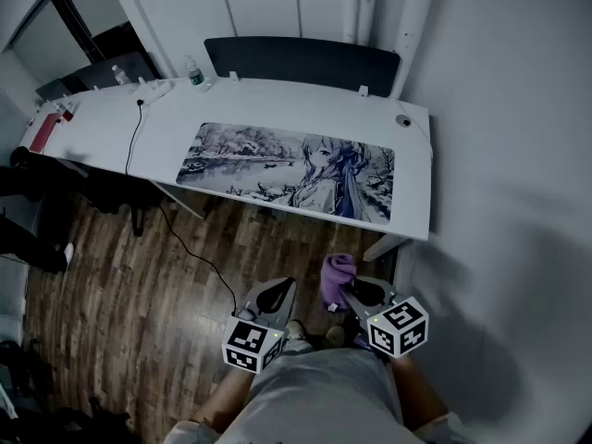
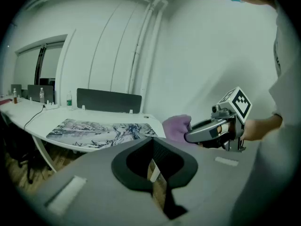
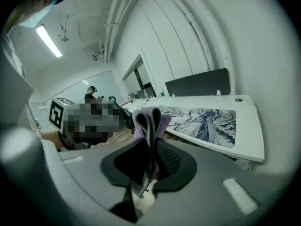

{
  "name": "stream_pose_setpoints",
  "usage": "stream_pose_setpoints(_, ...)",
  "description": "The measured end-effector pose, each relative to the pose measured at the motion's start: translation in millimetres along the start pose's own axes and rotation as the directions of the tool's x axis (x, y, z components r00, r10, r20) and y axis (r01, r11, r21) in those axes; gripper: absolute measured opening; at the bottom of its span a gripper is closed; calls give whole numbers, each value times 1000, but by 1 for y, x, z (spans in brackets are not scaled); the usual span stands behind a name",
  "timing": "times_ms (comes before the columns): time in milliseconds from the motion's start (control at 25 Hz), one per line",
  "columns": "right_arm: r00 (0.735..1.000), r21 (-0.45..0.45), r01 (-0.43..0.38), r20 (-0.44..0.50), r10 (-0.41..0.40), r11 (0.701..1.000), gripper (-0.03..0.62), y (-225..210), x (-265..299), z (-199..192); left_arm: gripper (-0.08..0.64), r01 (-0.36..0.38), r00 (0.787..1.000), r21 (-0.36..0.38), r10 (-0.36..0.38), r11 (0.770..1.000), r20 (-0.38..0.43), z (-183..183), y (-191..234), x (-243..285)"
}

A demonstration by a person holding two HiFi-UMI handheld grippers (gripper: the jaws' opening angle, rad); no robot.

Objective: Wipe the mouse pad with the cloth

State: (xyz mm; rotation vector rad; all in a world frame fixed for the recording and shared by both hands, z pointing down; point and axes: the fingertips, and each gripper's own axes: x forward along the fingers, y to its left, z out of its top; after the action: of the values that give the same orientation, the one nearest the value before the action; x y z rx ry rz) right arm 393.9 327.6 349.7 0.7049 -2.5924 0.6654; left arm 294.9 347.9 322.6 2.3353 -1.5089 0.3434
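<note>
- The right gripper (image 1: 346, 290) was clamped on the cloth (image 1: 336, 270), with a fold bunched past its jaws, ready for wiping.
- The mouse pad (image 1: 289, 168) lay well ahead of both tools, on the desk (image 1: 414, 169).
- Just beside the right one, the left gripper (image 1: 279, 294) was closed on nothing, probably spare.

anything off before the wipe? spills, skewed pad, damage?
Nothing stands out. The pad lies flat on the desk, with no spill or damage visible. The cloth is bunched in the right gripper, jaws shut on it. The only loose item is a cable trailing off the desk's front edge.
</note>
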Motion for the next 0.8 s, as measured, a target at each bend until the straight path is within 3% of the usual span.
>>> stream_pose_setpoints(320, 1000, -16, -3, -8, 3, 1000, 77, 12, 7, 1, 17, -6, 1000, -6, 6, 1000, 3, -3, 8, -11)
stream_pose_setpoints(560, 999, 58, -9, 32, 7, 998, 80, 16, 8, 8, 17, -2, 1000, -7, 2, 1000, 15, -2, 13, -18)
stream_pose_setpoints(800, 1000, 50, 9, 9, -10, 999, 80, 26, 18, 7, 17, 13, 1000, -17, -13, 1000, 20, -8, 24, -30)
